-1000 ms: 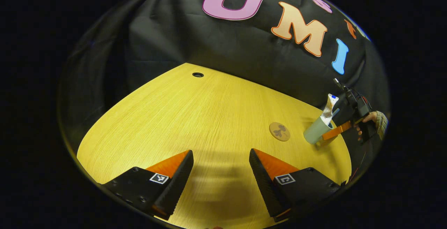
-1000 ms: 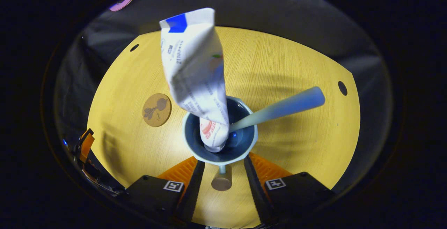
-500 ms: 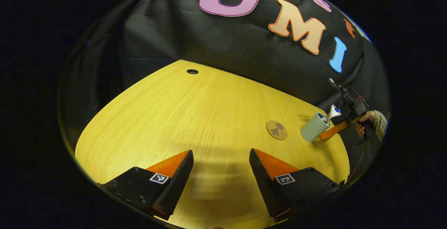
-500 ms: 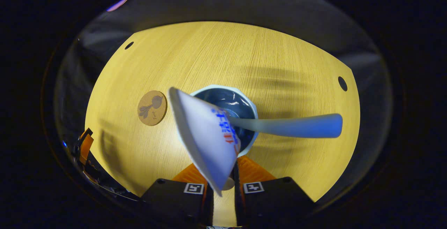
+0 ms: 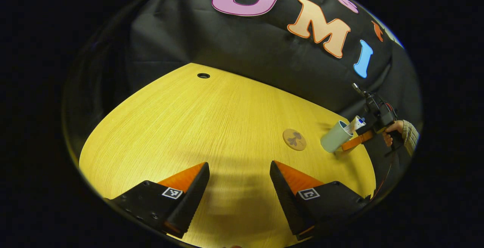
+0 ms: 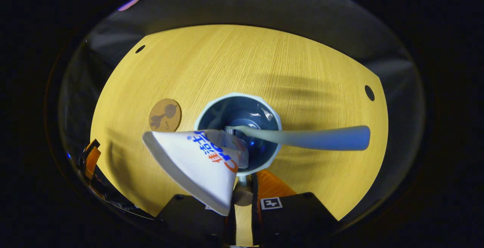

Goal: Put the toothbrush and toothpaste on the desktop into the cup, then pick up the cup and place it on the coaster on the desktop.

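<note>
Right gripper view: toothpaste (image 6: 196,165), toothbrush (image 6: 302,137) in cup (image 6: 272,112)

Knit sleeve cuff (image 5: 411,136), square markers on gripper (image 5: 239,178)

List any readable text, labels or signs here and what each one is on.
Toothpaste tube, leaning out of the cup: blue and red print, warped and at an angle, not reliably legible.
Coaster: plant drawing plus a tiny mark, too small to read.
Left tool: square coded markers on both fingers, no words.
Right tool: one such marker, no words.
</note>
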### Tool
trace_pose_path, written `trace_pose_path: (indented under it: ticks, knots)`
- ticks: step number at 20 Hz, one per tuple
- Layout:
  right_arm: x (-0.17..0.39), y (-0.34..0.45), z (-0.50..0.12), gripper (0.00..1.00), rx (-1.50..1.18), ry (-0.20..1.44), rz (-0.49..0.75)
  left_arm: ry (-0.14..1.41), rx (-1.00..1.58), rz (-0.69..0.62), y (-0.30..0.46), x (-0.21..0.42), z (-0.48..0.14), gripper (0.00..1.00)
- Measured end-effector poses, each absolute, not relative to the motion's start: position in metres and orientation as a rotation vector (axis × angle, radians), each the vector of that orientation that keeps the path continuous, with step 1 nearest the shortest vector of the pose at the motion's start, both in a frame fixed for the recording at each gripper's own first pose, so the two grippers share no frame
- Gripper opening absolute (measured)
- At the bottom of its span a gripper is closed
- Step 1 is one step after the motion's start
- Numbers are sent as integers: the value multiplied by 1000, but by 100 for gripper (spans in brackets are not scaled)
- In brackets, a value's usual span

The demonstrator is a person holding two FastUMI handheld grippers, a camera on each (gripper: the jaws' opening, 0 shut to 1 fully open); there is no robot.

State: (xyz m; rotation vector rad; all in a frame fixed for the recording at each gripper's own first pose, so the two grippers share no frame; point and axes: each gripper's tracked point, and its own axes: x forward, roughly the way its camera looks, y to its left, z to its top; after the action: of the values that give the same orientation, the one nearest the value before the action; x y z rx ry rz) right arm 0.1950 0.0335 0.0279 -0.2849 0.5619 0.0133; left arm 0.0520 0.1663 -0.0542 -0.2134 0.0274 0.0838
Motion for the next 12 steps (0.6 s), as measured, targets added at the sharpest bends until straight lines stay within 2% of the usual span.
trace_pose_path:
  ticks: [6, 12]
  knots:
    - [181, 68, 38, 22, -304, 529, 72, 32, -212, 68, 166, 49, -58, 94]
    - [175, 139, 53, 21, -365, 498, 172, 45, -196, 44, 163, 46, -65, 94]
